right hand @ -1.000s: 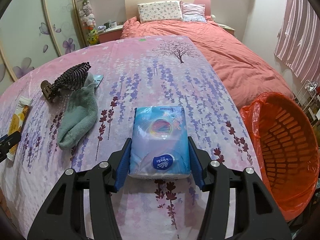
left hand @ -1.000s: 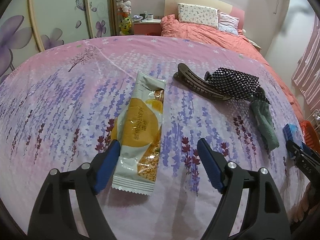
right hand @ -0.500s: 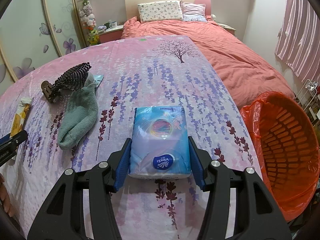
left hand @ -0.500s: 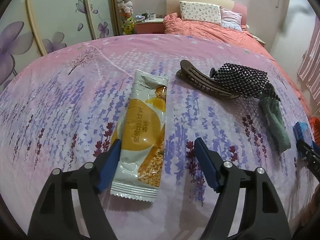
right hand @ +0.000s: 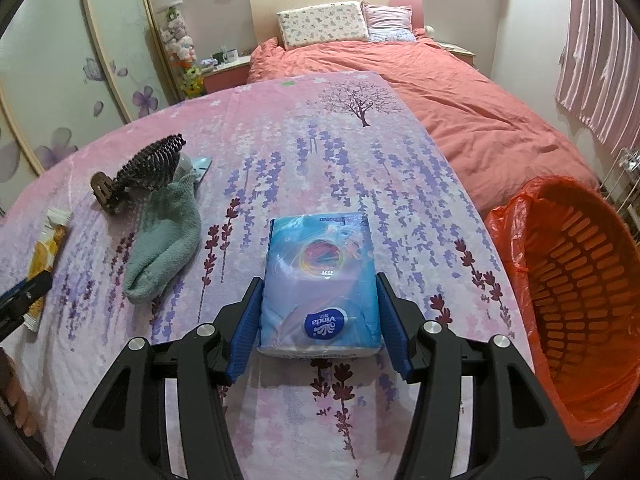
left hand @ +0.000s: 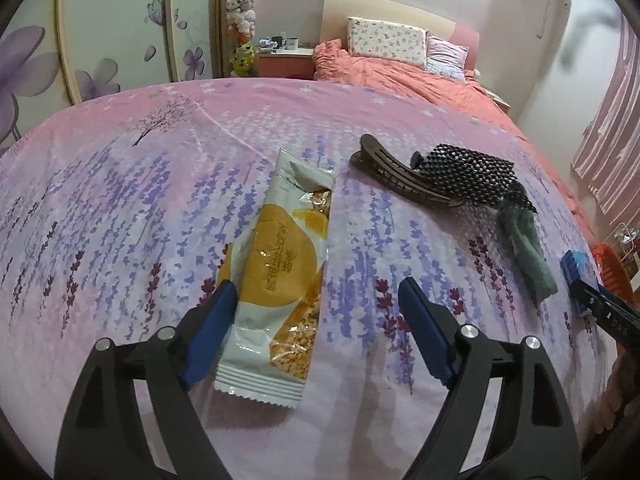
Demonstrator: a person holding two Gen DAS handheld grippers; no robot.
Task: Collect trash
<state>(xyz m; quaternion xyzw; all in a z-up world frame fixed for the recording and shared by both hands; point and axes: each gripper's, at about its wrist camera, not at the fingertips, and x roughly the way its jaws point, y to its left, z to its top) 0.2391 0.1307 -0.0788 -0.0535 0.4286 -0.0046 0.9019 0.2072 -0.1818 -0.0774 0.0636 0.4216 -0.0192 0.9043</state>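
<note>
A white and orange snack wrapper (left hand: 280, 264) lies flat on the pink floral cloth (left hand: 120, 208). Its lower end sits between the fingers of my left gripper (left hand: 316, 284), whose jaws are opening. The left pad is at the wrapper's edge and the right pad stands well clear of it. In the right wrist view, a blue tissue pack (right hand: 320, 280) rests on the cloth inside my right gripper (right hand: 319, 282), with a pad against each of its sides. The wrapper (right hand: 46, 248) also shows at the far left there.
An orange basket (right hand: 560, 280) lined with an orange bag stands off the cloth's right edge. A green sock (right hand: 164, 240), a brown hair claw (left hand: 400, 176) and a black beaded brush (left hand: 468, 176) lie between the two grippers. A bed (right hand: 460, 92) lies beyond.
The left gripper has crept slightly forward over the wrapper; its jaws narrowed a little, then widened again. The right gripper and the tissue pack have not moved.
</note>
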